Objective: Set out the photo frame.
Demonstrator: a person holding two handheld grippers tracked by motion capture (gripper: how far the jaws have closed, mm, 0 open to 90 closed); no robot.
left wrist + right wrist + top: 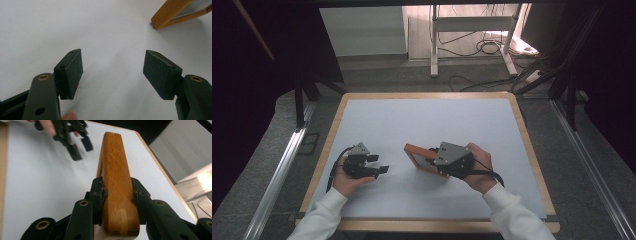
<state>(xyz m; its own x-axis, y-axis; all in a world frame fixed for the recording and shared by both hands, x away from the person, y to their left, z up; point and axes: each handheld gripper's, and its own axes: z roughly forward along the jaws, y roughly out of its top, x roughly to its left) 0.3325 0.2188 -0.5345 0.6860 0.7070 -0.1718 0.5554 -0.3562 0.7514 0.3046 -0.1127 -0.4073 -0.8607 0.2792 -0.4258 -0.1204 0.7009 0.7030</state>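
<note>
Bare table (pixel 422 120) lies open all round; the tilted wooden frame (pixel 418 155) alone blocks mid-table

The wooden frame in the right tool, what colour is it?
The wooden frame is warm orange-brown, grain visible; the right gripper view shows it best.

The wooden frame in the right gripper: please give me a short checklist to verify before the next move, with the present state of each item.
1. Right gripper shut on the wooden frame: ok.
2. Both pads pressing the frame's edge: ok.
3. Left gripper open, holding nothing: ok.
4. Left gripper apart from the frame: ok.
5. Frame lifted off the table: cannot tell.
6. Glass intact: cannot tell.
</note>
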